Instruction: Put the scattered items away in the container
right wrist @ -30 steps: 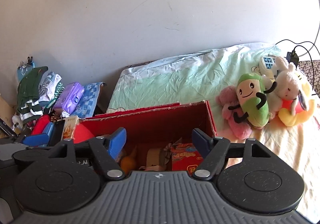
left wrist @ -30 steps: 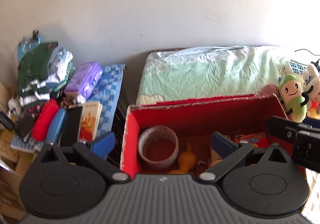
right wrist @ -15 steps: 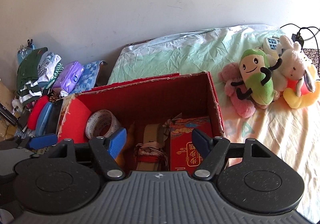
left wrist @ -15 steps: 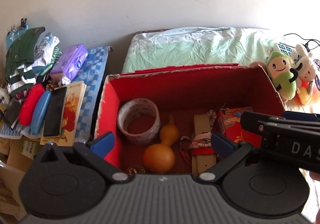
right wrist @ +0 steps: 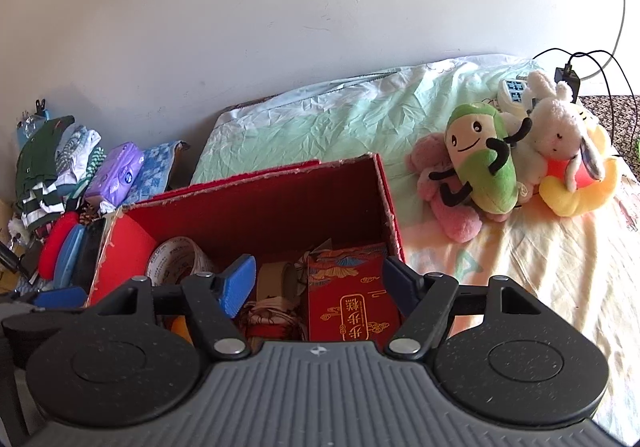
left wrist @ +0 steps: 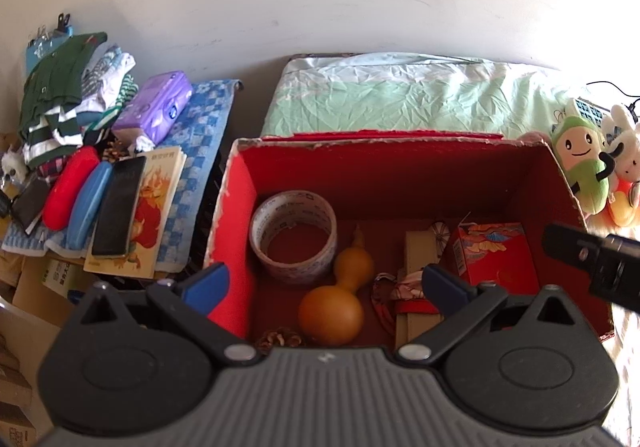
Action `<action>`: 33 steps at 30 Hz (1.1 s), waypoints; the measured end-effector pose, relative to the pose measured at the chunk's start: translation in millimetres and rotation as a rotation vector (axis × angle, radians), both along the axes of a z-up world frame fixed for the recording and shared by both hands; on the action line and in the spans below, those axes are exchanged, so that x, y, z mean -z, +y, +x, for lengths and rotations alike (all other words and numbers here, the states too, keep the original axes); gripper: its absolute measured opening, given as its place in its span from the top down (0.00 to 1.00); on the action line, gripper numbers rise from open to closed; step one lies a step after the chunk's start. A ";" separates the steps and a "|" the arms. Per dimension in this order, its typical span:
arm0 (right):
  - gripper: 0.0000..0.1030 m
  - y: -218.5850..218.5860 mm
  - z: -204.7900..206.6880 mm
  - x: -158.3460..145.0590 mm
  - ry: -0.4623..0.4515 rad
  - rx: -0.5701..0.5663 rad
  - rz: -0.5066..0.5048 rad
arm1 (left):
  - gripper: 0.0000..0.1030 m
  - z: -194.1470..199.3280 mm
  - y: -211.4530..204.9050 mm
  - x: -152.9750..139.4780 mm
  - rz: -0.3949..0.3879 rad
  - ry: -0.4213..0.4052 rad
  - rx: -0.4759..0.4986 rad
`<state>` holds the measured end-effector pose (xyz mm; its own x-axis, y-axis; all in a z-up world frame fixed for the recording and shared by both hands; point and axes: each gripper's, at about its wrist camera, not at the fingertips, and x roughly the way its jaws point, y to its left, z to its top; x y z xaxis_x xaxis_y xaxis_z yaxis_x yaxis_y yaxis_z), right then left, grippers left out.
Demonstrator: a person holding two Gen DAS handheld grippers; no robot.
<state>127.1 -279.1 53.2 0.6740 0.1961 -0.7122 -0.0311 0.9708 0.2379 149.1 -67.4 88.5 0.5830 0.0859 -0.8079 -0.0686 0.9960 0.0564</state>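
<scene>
Left gripper (left wrist: 326, 279) and right gripper (right wrist: 318, 277) both released, jaws spread, holding nothing. Red box (left wrist: 400, 175) lies directly ahead below both, containing tape roll (left wrist: 293, 243), gourd (left wrist: 334, 307) and red packet (right wrist: 352, 307).

I see a plain white wall (right wrist: 280, 27) behind a bed (right wrist: 360, 115) w/ crumpled green sheet; sunlight at right.

Left tool (left wrist: 326, 285), right tool (right wrist: 319, 278): jaws apart, empty

Black grippers (left wrist: 326, 283), blue fingertips (left wrist: 208, 281)
</scene>
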 end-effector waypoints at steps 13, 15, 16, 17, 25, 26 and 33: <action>0.30 8.3 -0.7 4.7 0.006 -0.029 -0.022 | 0.01 -5.3 3.7 -4.2 0.007 -0.046 -0.018; 0.30 8.1 -0.9 4.7 0.005 -0.029 -0.009 | 0.01 -5.8 4.5 -5.5 0.008 -0.052 -0.021; 0.30 8.0 -0.9 4.8 0.007 -0.029 -0.001 | 0.01 -6.2 4.5 -5.7 0.009 -0.054 -0.023; 0.30 8.0 -0.9 5.1 0.009 -0.029 0.005 | 0.01 -6.4 4.6 -5.8 0.010 -0.055 -0.025; 0.30 10.9 -1.0 5.3 0.000 -0.030 0.002 | 0.01 -7.1 6.4 -2.8 0.013 -0.052 -0.035; 0.30 11.0 -1.0 5.2 -0.002 -0.029 0.002 | 0.01 -7.4 6.9 -2.4 0.016 -0.052 -0.036; 0.30 12.1 -0.4 4.6 -0.006 -0.031 0.005 | 0.01 -7.5 11.4 -0.5 0.017 -0.046 -0.049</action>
